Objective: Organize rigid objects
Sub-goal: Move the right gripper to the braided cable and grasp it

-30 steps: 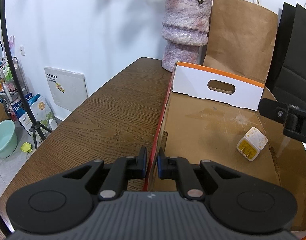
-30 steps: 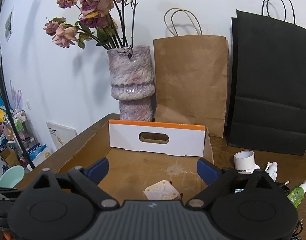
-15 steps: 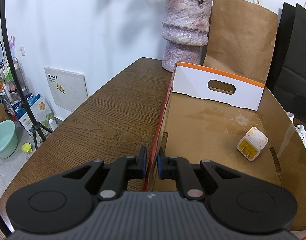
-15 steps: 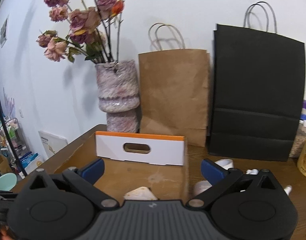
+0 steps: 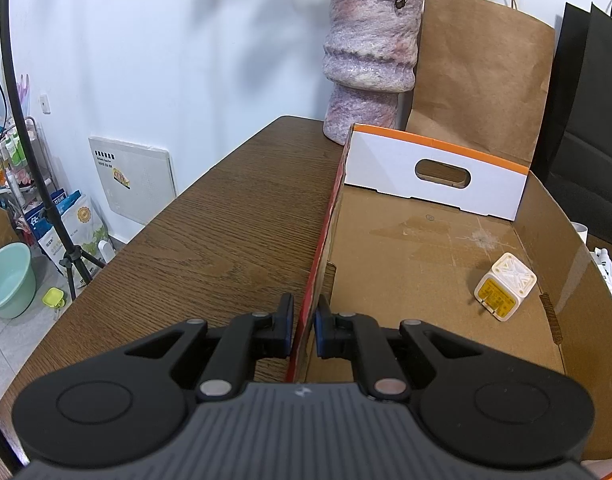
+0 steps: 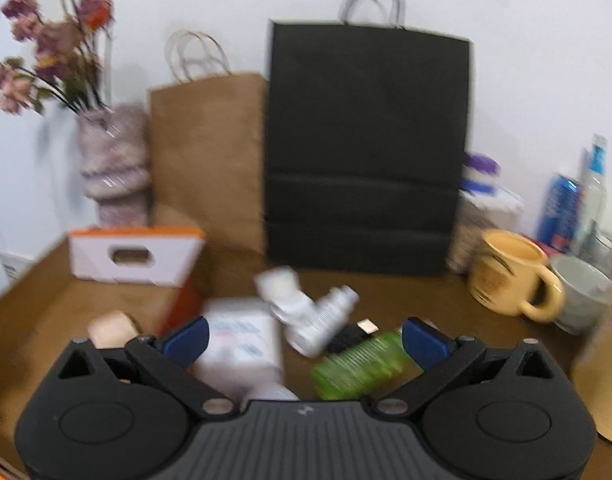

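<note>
**Box braced, next item being picked**

Left gripper (image 5: 304, 322) clamped narrow on near side wall of cardboard box (image 5: 561, 240), bracing it on wooden table (image 5: 226, 240). Inside box, toward right wall: one white charger plug (image 5: 505, 286), yellow label up, already stowed. Right wrist view motion-blurred. Right gripper (image 6: 304, 334) spread wide, empty, above loose clutter just right of box: white flat packet (image 6: 242, 344), white bottle (image 6: 325, 316) on its side, green ribbed bottle (image 6: 357, 364) nearest the right finger. Yellow mug (image 6: 509, 276) and pale bowl (image 6: 581, 292) farther right. Step in hand, likely: reaching for second item. Next move calls for choosing one target, centring jaws across it, descending, closing without nudging neighbours.
</note>
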